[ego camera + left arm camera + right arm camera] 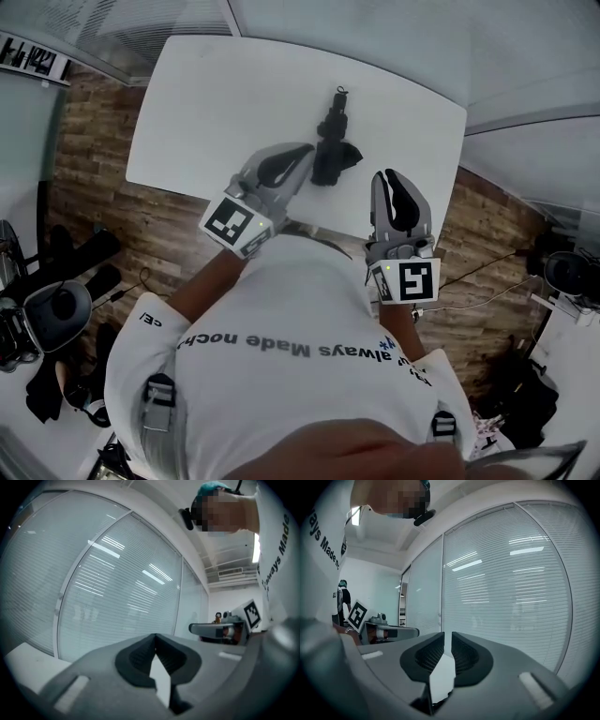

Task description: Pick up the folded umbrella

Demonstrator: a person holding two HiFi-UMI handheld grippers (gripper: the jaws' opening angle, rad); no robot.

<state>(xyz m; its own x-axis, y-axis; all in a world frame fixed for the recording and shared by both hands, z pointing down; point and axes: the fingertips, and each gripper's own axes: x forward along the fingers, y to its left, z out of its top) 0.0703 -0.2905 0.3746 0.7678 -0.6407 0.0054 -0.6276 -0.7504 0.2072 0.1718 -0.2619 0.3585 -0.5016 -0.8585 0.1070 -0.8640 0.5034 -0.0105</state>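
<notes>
While the left tool (pixel 295 159) and right tool (pixel 392 183) hover pinched shut and empty near the umbrella (pixel 333 141) on the table (pixel 206 112), going in unopened could just shove it away.

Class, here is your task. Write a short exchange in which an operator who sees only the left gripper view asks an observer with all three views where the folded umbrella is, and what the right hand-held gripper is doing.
Operator: Past my shut jaws I see only window blinds. Where is the umbrella?
Observer: The folded umbrella lies on the white table, just right of your left hand-held gripper in the head view.
Operator: I can see the other gripper side-on. Is it holding anything?
Observer: No. The right hand-held gripper has its jaws shut with nothing between them.
</notes>
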